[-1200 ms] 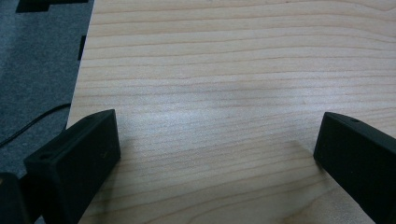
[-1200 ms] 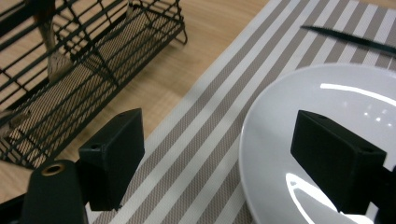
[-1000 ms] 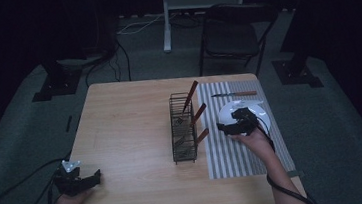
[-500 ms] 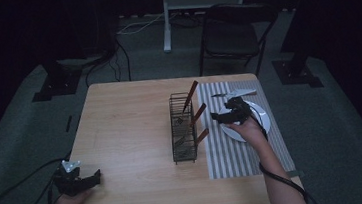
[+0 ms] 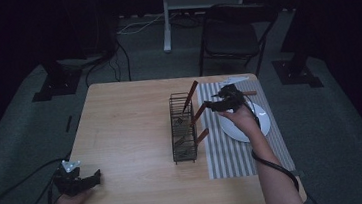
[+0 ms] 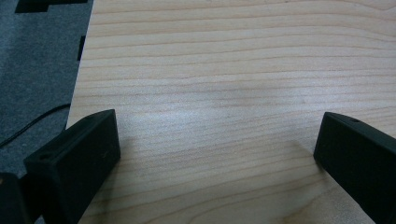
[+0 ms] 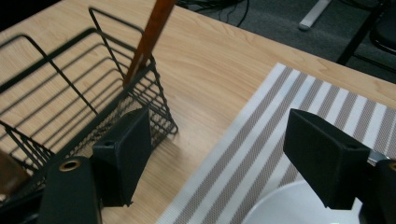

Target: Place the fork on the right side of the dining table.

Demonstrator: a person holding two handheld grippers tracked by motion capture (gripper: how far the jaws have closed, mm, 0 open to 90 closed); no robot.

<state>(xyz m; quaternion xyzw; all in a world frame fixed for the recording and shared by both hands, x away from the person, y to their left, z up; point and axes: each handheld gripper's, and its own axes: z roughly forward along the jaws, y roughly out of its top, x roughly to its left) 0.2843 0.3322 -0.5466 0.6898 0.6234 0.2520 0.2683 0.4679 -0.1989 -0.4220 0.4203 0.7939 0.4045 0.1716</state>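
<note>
The right gripper (image 5: 209,104) is held above the striped mat (image 5: 234,152), just beside the wire basket (image 5: 182,127), with its jaws spread wide and nothing between them, as is plain in the right gripper view, where bare table and mat are seen between the two black jaws. The work in hand is judged to be the taking of a wooden-handled utensil (image 5: 199,114) from the basket, which stands near the middle of the table (image 5: 126,132) with several such handles leaning out of it toward the mat; one handle (image 7: 148,39) is seen rising at a slant from the basket's far corner in the right gripper view. The chief risk is that the light basket could be caught by a jaw on its rim or wires and be tipped or dragged, since the near jaw is already very close to its mesh. A slanted handle could also be struck from the side rather than straddled, so that it is pushed deeper or swung against its neighbours. If a handle is gripped near its tip, it could pivot and slip out. The white plate (image 5: 256,125) beneath the hand could be knocked by a low wrist. The left gripper (image 5: 87,180) is rested at the table's near left edge, jaws wide apart and empty over bare wood, so no steadying of the basket is offered.
</note>
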